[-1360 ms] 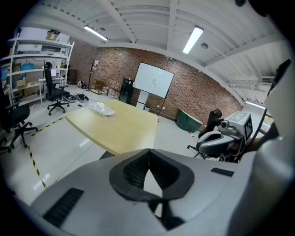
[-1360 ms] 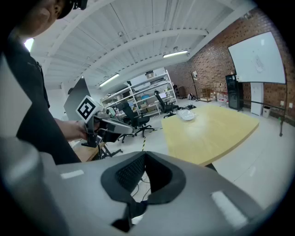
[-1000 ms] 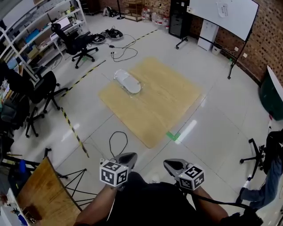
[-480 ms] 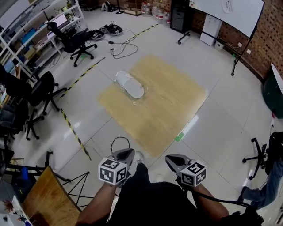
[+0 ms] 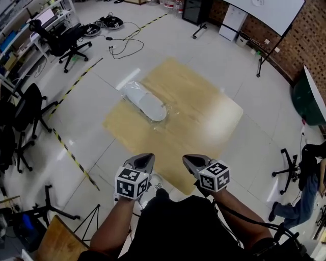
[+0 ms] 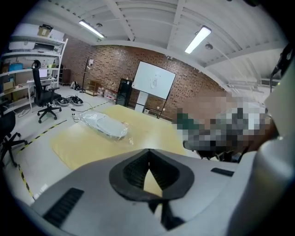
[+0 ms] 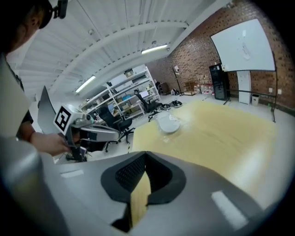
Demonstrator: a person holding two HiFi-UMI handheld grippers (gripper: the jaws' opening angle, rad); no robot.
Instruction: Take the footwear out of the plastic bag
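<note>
A clear plastic bag with a white shoe inside [image 5: 144, 102] lies on the far left part of a light wooden mat [image 5: 175, 117] on the floor. It also shows in the left gripper view as the bagged shoe [image 6: 102, 125] and, small and far off, in the right gripper view [image 7: 168, 123]. My left gripper [image 5: 144, 160] is shut and empty, held in the air short of the mat's near edge. My right gripper [image 5: 190, 161] is shut and empty beside it. Both point toward the mat, well apart from the bag.
Black office chairs [image 5: 61, 40] and shelving stand at the left. Cables [image 5: 119, 48] lie on the floor beyond the mat. Yellow-black tape [image 5: 69, 153] runs along the floor. A whiteboard [image 5: 265, 12] stands at the far right, and a seated person [image 5: 305, 188] is at the right edge.
Both grippers and the camera have advanced toward the mat; the mat and bagged shoe now lie closer and larger in the head view. Both jaws stay shut.
</note>
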